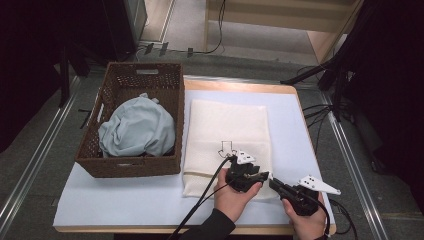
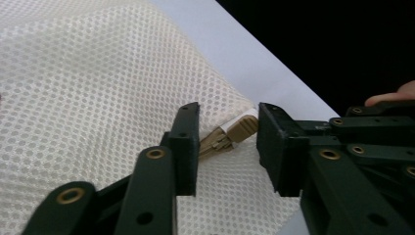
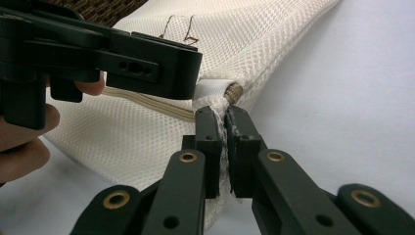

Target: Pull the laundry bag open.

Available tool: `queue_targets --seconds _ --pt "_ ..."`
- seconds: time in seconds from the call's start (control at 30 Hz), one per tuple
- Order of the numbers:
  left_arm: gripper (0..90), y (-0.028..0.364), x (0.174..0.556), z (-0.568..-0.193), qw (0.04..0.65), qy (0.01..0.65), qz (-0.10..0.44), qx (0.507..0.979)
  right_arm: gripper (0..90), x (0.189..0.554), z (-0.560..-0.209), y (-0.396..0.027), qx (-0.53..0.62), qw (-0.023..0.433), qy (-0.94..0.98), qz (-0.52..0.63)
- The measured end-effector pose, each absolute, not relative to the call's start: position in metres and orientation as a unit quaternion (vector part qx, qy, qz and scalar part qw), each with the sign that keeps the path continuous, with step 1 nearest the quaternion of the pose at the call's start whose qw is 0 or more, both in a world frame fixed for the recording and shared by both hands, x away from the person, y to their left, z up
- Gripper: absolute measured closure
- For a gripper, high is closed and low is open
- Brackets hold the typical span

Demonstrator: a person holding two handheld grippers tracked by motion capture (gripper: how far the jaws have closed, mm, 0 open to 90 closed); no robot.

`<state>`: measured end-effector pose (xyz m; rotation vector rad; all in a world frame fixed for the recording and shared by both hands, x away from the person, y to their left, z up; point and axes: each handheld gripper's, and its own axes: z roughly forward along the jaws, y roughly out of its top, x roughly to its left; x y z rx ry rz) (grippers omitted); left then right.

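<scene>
A cream mesh laundry bag (image 1: 227, 130) lies flat on the white table (image 1: 125, 200), its near right corner between my two grippers. My right gripper (image 3: 222, 110) is shut on that corner's mesh fabric, just below the tan zipper end (image 3: 234, 90). In the high view it sits at the table's front right (image 1: 273, 182). My left gripper (image 2: 229, 110) reaches in from the left (image 1: 264, 176), jaws apart. The tan zipper pull (image 2: 230, 136) lies between its pads, which do not press on it. The left gripper's body (image 3: 147, 63) crosses above the bag's zipper edge.
A brown wicker basket (image 1: 132, 75) stands at the table's left, holding a crumpled light blue cloth (image 1: 137, 127). The bag's left edge lies close to the basket's right wall. Bare white table (image 3: 342, 98) lies right of the bag; the table's edge (image 2: 293, 83) is near.
</scene>
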<state>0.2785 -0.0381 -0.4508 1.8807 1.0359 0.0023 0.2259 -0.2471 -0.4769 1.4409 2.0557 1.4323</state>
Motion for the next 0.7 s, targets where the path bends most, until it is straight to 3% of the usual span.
queue_targets --seconds 0.37,0.7 --pt "80.4 -0.028 0.278 -0.458 0.484 0.423 -0.021 0.766 86.2 0.226 -0.477 -0.248 0.496 0.128 0.704 0.491" --pt "86.7 -0.023 0.280 -0.467 0.484 0.423 -0.052 0.764 86.3 0.225 -0.477 -0.247 0.496 0.132 0.703 0.492"
